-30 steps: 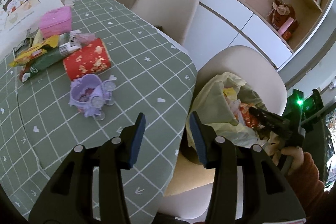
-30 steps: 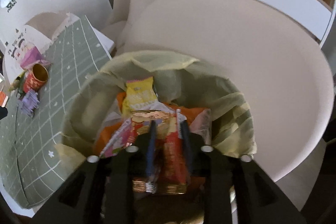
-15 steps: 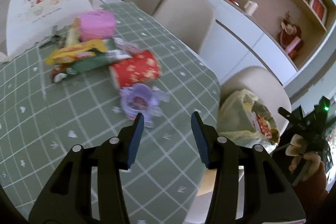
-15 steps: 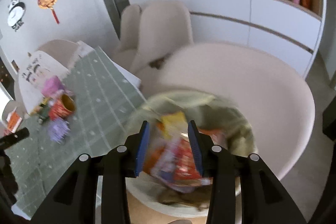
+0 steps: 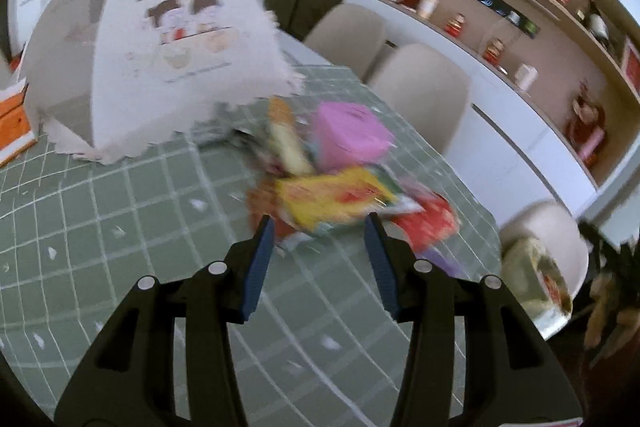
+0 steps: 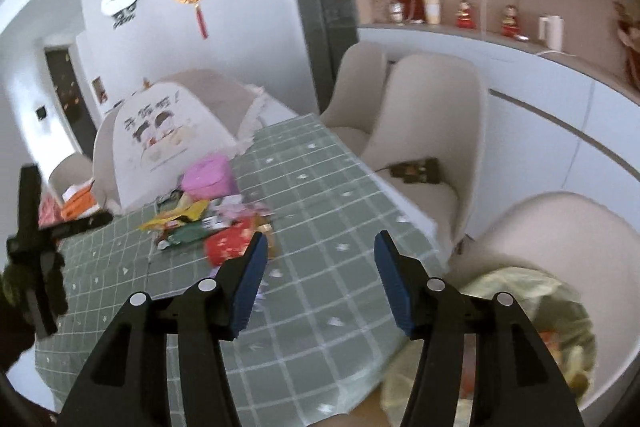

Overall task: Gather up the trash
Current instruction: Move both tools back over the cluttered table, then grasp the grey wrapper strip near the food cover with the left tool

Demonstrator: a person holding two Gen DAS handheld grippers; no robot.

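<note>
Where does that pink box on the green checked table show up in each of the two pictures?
Left wrist view: the pink box sits just above centre, behind the blurred yellow wrapper.
Right wrist view: it lies left of centre, near the table's far end.
Shared landmark: the white cartoon-printed cover beside it.

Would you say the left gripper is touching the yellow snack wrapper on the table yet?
Cannot tell. In the left wrist view the open left gripper frames the blurred yellow wrapper; the right wrist view does not show its fingertips reaching the pile.
</note>
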